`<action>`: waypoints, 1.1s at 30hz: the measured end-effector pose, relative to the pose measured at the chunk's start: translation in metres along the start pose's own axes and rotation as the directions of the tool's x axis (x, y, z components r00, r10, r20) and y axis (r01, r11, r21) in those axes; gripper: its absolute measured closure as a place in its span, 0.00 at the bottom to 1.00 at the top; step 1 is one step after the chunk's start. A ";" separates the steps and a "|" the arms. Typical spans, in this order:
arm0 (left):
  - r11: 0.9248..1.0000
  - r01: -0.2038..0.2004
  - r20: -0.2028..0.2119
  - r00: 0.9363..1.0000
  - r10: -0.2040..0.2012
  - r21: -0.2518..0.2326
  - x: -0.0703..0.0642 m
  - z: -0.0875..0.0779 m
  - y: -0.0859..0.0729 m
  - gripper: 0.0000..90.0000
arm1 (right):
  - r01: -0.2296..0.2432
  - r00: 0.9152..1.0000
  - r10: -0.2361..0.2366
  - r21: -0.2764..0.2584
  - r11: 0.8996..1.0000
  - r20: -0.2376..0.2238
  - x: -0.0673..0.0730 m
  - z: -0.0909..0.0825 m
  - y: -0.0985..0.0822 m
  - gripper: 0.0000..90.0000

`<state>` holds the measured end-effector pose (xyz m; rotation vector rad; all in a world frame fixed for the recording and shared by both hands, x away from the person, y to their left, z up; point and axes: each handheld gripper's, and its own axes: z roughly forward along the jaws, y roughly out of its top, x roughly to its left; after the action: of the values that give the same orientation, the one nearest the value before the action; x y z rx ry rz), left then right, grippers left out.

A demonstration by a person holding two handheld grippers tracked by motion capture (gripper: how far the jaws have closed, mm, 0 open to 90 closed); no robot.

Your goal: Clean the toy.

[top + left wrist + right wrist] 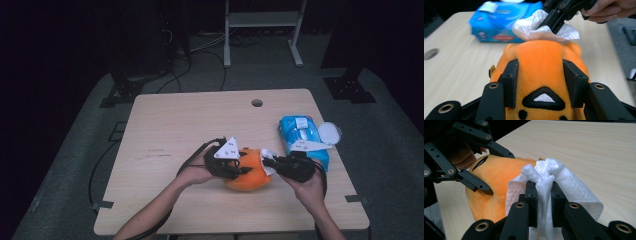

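Wipe point(544, 182) pinched in right tool point(541, 195) touches orange plush point(541, 65), clamped by left tool point(540, 80).

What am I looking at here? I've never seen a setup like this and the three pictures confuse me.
A person sits at a wooden table and holds a hand tool with two black jaws in each hand. One camera looks down from above; the other two ride on the tools and look along their jaws. The left gripper is clamped on the sides of an orange plush toy. The right gripper pinches a bunched white wipe and holds it against the toy, as if to clean it. Behind them on the table lies a blue pack of wipes, its lid flipped open.
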<state>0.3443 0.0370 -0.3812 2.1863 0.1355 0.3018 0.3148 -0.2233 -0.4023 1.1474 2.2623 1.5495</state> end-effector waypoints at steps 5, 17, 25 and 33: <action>0.996 0.051 -0.017 0.999 -0.050 0.068 0.011 0.010 -0.024 0.56 | 0.013 1.000 -0.015 0.067 0.998 0.022 -0.007 0.031 0.002 0.88; 0.994 0.108 -0.010 0.994 -0.108 0.015 0.003 0.013 -0.041 0.51 | 0.021 1.000 -0.021 0.098 0.995 -0.005 -0.005 0.043 -0.007 0.88; 0.989 0.143 -0.011 0.990 -0.143 -0.031 0.001 0.007 -0.057 0.50 | 0.011 1.000 -0.012 0.110 0.994 0.008 -0.010 0.042 -0.018 0.88; 0.990 0.136 -0.007 0.991 -0.137 -0.044 -0.005 0.008 -0.058 0.48 | 0.020 1.000 -0.020 0.068 0.997 -0.002 -0.004 0.041 -0.005 0.88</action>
<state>0.3423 0.0638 -0.4335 2.1206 0.2802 0.2357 0.3369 -0.1975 -0.4261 1.1370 2.3372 1.4768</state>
